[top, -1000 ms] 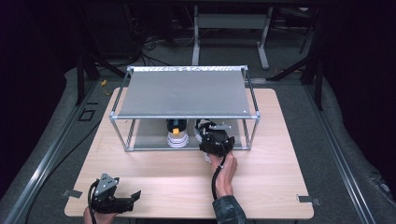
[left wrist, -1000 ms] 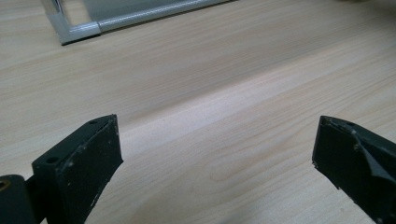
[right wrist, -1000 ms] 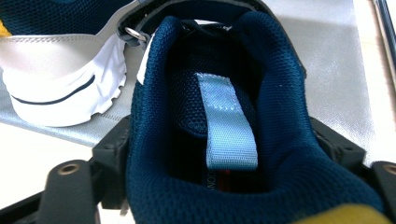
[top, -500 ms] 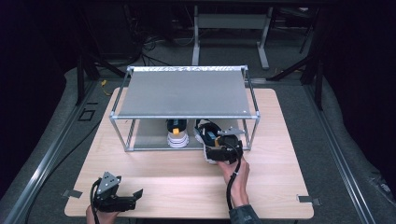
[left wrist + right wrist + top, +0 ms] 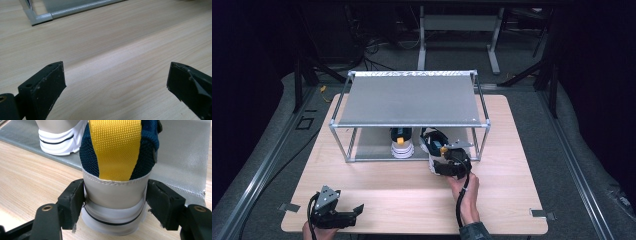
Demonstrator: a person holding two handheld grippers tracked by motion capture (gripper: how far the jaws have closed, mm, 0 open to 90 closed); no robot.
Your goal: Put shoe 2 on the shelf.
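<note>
Shoe (image 5: pixel 113 182) at the right front of the rack's lower level, heel sticking out over the front edge onto the wooden table (image 5: pixel 377 185); seen from behind in the right gripper view: navy mesh collar, broad yellow heel strap, grey heel counter, white sole with a thin dark line.

Far left in the high view: left gripper (image 5: pixel 358 210) low near the table's near-left corner, held in a hand at the bottom edge, grey three-cornered plate on top. Jaws spread wide in the left gripper view, left gripper (image 5: pixel 115 82) with nothing between them but bare wood, a corner of the rack's frame beyond.

Centre: metal rack (image 5: pixel 412 125) with a flat grey top shelf, standing on the table. Under it, the second shoe (image 5: pixel 402 144), upright on the grey lower mat, just left of the first and apart from it.

Right: right gripper (image 5: pixel 435 162) at the heel of the shoe (image 5: pixel 432 142), hand (image 5: pixel 466 192) behind it. Jaws just closed in, now narrowed around the heel in the right gripper view, right gripper (image 5: pixel 113 202) with the left pad pressed on the heel's side, the right pad at the other side, contact there hard to judge.
</note>
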